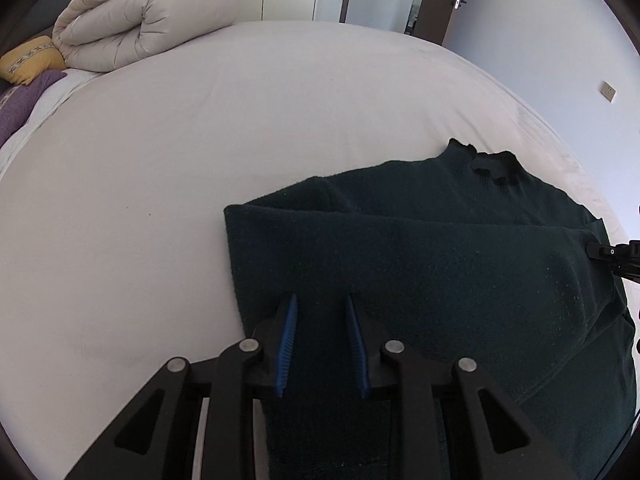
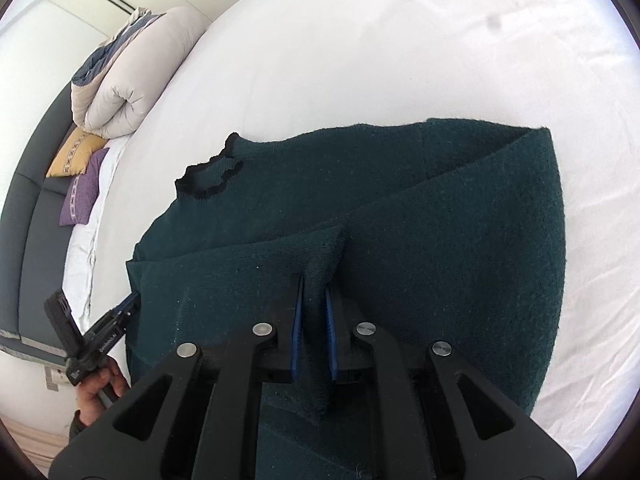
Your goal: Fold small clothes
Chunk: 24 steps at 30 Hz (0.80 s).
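Note:
A dark green knitted sweater (image 1: 440, 248) lies on the white bed sheet (image 1: 180, 152), its black-trimmed collar (image 1: 486, 164) toward the far side and part of it folded over itself. My left gripper (image 1: 322, 300) hangs over the sweater's near left edge. Its blue pads stand apart, and the cloth lies flat beneath the gap. In the right wrist view, my right gripper (image 2: 314, 284) is shut on a pinched ridge of the sweater (image 2: 440, 220), which rises between the pads. The left gripper (image 2: 134, 300) shows at the sweater's left edge, held by a hand (image 2: 96, 392).
A rolled beige duvet (image 1: 140, 24) sits at the far left of the bed, beside a yellow cushion (image 1: 32, 58) and a purple cushion (image 1: 20, 100). A dark grey headboard (image 2: 32, 240) runs along that side. A wardrobe and a door (image 1: 448, 0) stand beyond the bed.

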### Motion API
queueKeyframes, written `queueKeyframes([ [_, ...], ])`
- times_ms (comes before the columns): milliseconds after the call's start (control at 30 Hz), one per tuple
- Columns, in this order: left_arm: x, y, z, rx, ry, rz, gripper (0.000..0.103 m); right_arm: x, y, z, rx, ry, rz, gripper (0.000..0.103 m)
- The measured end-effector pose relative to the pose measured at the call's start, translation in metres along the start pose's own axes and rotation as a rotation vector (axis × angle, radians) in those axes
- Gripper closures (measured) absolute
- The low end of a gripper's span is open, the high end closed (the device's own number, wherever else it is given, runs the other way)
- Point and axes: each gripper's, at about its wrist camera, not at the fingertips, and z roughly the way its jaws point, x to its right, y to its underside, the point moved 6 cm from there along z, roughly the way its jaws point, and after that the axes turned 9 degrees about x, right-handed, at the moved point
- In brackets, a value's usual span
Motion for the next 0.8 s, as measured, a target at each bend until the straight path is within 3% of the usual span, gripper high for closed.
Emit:
queueKeyframes([
  [133,-0.004,-0.004,-0.011,-0.004,0.027,-0.015,0.076,0.007,0.001,-0.022,0.064,0.03,0.074,0.093],
  [233,-0.015,-0.018,-0.024,0.039,0.08,-0.094,0.076,-0.004,0.002,-0.034,0.101,-0.05,0.093,0.093],
  [367,-0.037,-0.031,-0.011,0.017,0.138,-0.203,0.076,-0.029,0.01,-0.027,0.05,-0.21,0.093,0.093],
  [433,-0.05,-0.028,0.005,-0.035,0.169,-0.276,0.077,-0.035,0.014,-0.017,0.025,-0.259,0.096,0.093],
  [500,-0.056,-0.022,0.013,-0.045,0.186,-0.306,0.085,-0.031,0.019,-0.002,-0.012,-0.258,0.128,0.093],
  [533,-0.057,-0.022,0.012,-0.041,0.192,-0.307,0.085,-0.023,0.023,0.005,-0.026,-0.233,0.154,0.093],
  [600,-0.055,-0.019,0.007,-0.032,0.187,-0.296,0.085,-0.015,0.028,0.01,-0.026,-0.27,0.191,0.093],
  [667,-0.05,-0.013,0.0,-0.029,0.184,-0.278,0.082,-0.009,0.033,0.007,-0.016,-0.301,0.219,0.093],
  [800,-0.027,0.006,-0.028,-0.011,0.178,-0.192,0.058,-0.003,0.045,-0.003,-0.004,-0.313,0.219,0.093],
])
